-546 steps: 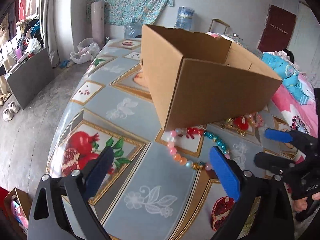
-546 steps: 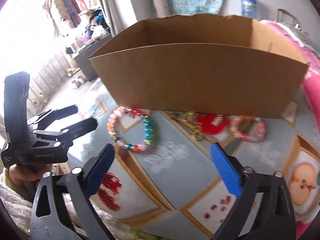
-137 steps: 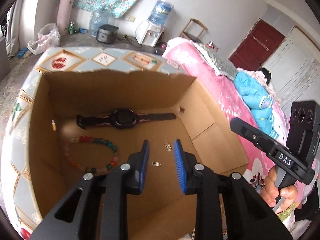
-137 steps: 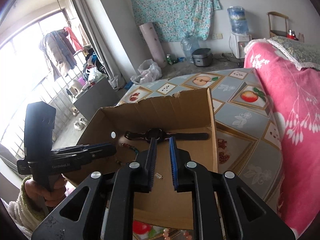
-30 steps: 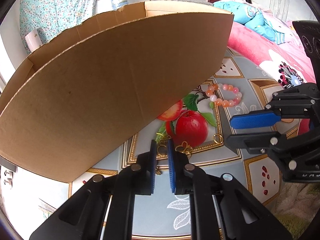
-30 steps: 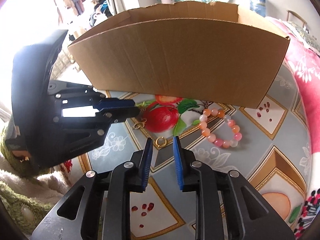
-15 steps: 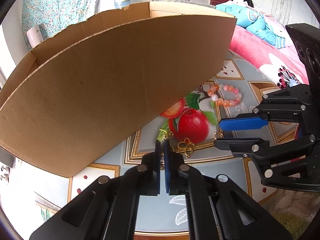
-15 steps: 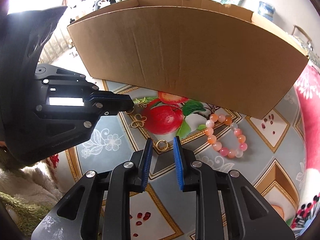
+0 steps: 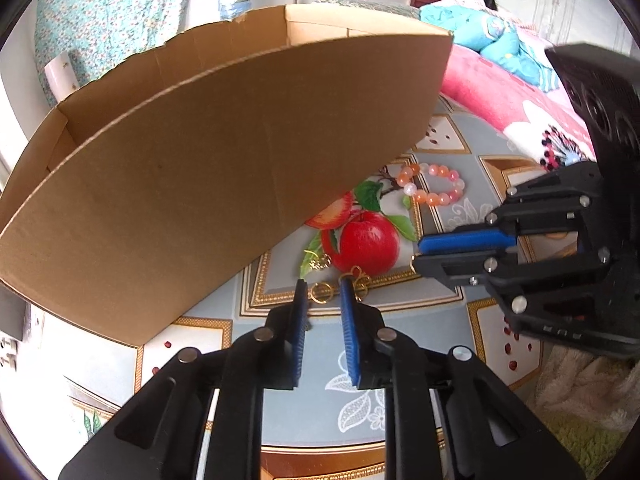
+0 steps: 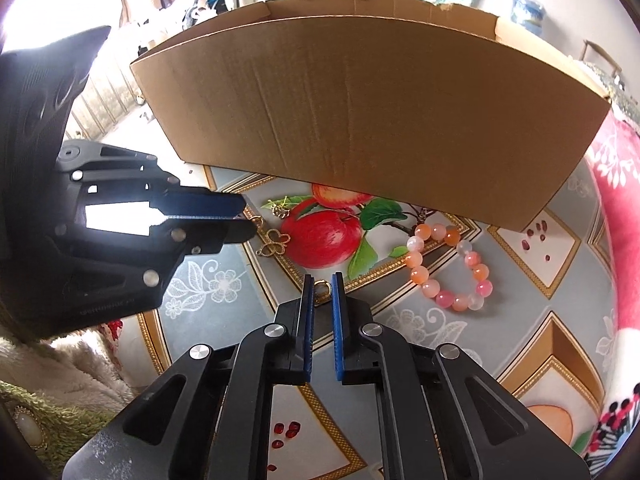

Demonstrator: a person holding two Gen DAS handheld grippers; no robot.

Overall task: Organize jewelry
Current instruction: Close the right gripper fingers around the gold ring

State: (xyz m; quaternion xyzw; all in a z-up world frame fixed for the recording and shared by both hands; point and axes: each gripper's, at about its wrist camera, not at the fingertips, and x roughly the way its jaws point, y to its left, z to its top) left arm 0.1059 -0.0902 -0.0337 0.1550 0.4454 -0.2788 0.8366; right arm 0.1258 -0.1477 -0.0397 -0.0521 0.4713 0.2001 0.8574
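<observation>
Both grippers low over the fruit-patterned tablecloth (image 10: 224,280), in front of the tall brown cardboard box (image 9: 224,152).

Left gripper (image 9: 323,294): blue-padded jaws parted a little, holding nothing. A small gold ring (image 9: 321,293) lies on the cloth right in the gap at the fingertips, touching neither pad as far as I can tell. Just ahead of the right-hand jaw tip sits a gold clover-shaped charm (image 9: 357,278); another small gold charm (image 9: 319,262) lies a bit further ahead, near the box wall (detail too fine to read).

Right gripper (image 10: 321,280): jaws drawn close with a narrow gap between the pads. A second small gold ring (image 10: 321,290) sits between the tips, partly hidden by them; whether it is pinched or merely framed I cannot tell.

Pink-and-orange beaded bracelet (image 10: 448,268) lies flat on the cloth ahead and to the right of the right gripper's jaws, well clear of both grippers, close to the box's near wall.
</observation>
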